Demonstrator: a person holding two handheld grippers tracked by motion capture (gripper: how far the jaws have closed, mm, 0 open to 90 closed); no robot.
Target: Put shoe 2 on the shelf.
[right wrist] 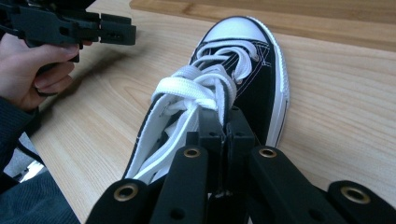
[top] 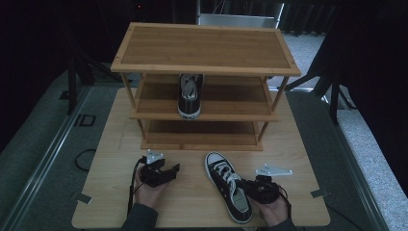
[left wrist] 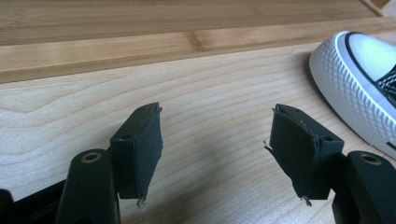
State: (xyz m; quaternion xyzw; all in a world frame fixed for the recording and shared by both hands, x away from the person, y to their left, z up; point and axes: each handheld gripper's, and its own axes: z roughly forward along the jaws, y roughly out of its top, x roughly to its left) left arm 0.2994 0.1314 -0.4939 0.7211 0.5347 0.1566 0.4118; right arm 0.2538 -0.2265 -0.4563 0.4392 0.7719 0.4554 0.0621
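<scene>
Pinching the side wall of the shoe (top: 227, 184) on the table with the right gripper (top: 251, 188); left gripper (top: 169, 169) open, empty. Next, probably: lift onto rack (top: 204, 98) beside its mate (top: 189, 96)

The shelved sneaker (top: 189, 96) is half hidden under the rack's top board (top: 204, 48), heel unseen.
</scene>
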